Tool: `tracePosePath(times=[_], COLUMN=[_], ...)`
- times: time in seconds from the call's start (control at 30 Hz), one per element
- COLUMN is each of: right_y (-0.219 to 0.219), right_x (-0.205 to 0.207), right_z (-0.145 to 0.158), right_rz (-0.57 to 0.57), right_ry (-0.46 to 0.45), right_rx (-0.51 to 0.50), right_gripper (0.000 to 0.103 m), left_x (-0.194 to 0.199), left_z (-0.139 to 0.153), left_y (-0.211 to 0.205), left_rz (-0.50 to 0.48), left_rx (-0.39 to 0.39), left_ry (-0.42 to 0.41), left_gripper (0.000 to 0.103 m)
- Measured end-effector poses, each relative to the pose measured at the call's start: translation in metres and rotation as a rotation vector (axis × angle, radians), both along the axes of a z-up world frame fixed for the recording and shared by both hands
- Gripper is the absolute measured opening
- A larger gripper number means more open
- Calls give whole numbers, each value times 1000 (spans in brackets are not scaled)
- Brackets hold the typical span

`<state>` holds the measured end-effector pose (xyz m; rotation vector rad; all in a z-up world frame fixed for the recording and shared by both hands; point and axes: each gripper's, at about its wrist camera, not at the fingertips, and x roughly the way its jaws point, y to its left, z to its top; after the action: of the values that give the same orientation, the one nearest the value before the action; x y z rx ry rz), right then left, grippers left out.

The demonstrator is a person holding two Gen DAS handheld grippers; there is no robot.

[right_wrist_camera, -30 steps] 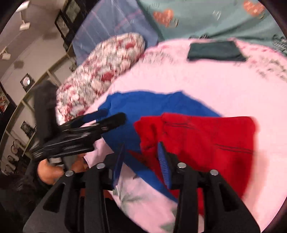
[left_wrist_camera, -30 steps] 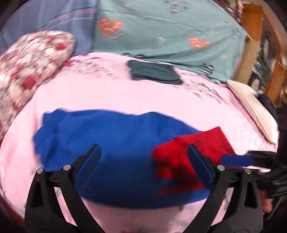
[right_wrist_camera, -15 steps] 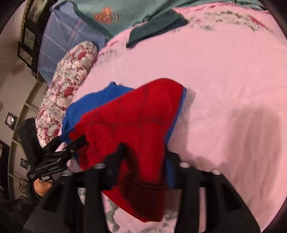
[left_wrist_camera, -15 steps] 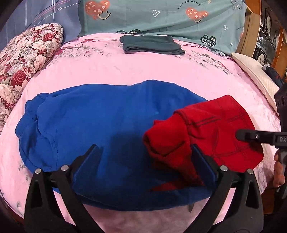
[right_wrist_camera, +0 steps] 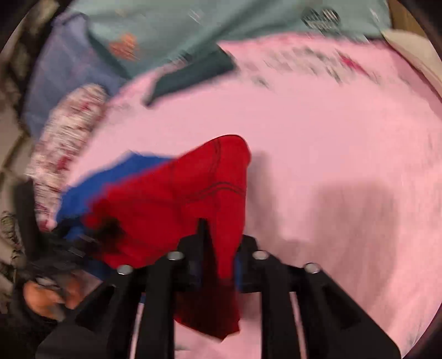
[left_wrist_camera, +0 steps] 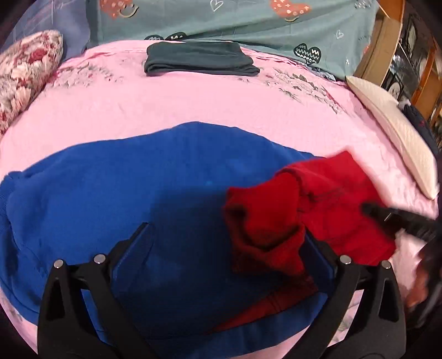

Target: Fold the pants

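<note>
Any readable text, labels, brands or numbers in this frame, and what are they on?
No readable words or numbers anywhere.
Teal sheet: printed hearts and smiley faces only, no lettering.
Red and blue pants: dark stitched lines, no label visible.
Folded dark garment: plain, no tag showing.
Framed items on the shelf: too small and blurred to read.
Right wrist view: motion-blurred throughout; nothing legible.

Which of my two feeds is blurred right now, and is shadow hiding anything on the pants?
Right wrist view: heavy motion blur, bed sheet and floral pillow smeared; right gripper pinches the red cloth. Left wrist view: mostly sharp, fisheye-bent; a dark shadow covers the blue pants between the open left gripper fingers.
</note>
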<state>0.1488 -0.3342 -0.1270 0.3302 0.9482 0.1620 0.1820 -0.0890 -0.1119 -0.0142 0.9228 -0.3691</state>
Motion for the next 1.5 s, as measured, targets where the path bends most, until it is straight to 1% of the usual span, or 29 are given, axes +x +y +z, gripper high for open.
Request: tracePosePath(times=[0.03,0.07,0.1,0.17,0.2,0.27,0.3,0.33,0.4,0.47,0.5,0.57,0.6,0.63,0.67,0.7,0.77,0.8,0.93,1.0,1.03,1.07,1.13,1.17,1.2,1.27,1.37,1.43,1.5], right_y=[-2,-2,-2,5,14,45,66,82,123,152,165,182,186,187,184,179,167,161,146,148,154,159,174,181,187,192,188,175,159], right_x=[-4,-10,-17,-29,-33,-37,-36,-35,-26,-17,-11,0,5,9,14,17,20,19,0,-2,1,6,26,33,39,33,20,10,4], right_z=[-1,4,14,38,51,71,75,75,65,51,43,30,23,18,13,13,19,24,58,73,74,71,46,30,11,12,32,53,69], right_rz=[-8,-31,-45,-8,36,153,218,270,372,425,442,432,420,414,390,375,356,337,247,216,212,214,243,272,304,339,364,364,330], right_ry=[-33,-52,-91,-186,-223,-274,-278,-276,-252,-216,-199,-170,-157,-128,-110,-109,-101,-114,-241,-309,-325,-313,-238,-175,-102,-129,-169,-222,-273], right_rx=[18,-8,-25,-15,-12,-37,-74,-107,-203,-262,-299,-404,-437,-443,-469,-468,-411,-392,-342,-330,-337,-346,-362,-370,-379,-387,-344,-257,-167], right_gripper=[35,37,37,40,47,58,62,62,62,62,62,62,54,47,33,26,21,19,18,18,18,18,20,26,38,59,59,59,59], left_x=[-3,-8,-17,-37,-46,-58,-63,-67,-71,-72,-71,-71,-72,-74,-74,-73,-71,-70,-70,-68,-68,-68,-69,-71,-73,-76,-78,-77,-76], left_z=[3,6,12,26,30,37,39,40,39,34,33,31,31,31,31,31,29,28,27,27,27,26,25,25,26,25,23,23,24], left_y=[2,4,8,22,28,45,57,69,88,106,112,122,126,131,133,134,137,139,141,142,143,144,149,152,155,162,170,170,168], left_rz=[1,2,3,-2,3,25,53,81,127,169,178,188,191,192,192,191,189,188,185,189,191,193,202,207,211,222,238,236,231], left_rx=[9,16,24,37,47,60,67,67,50,38,36,27,23,17,12,3,-9,-15,-28,-25,-26,-26,-26,-25,-24,-23,-32,-32,-35], left_ry=[-16,-32,-57,-120,-144,-177,-190,-196,-188,-170,-161,-152,-153,-154,-154,-154,-153,-150,-154,-153,-153,-152,-147,-147,-148,-148,-132,-135,-139], left_gripper=[101,101,101,101,101,101,101,101,101,101,101,101,101,101,101,101,101,101,101,101,101,101,101,101,101,101,101,101,101])
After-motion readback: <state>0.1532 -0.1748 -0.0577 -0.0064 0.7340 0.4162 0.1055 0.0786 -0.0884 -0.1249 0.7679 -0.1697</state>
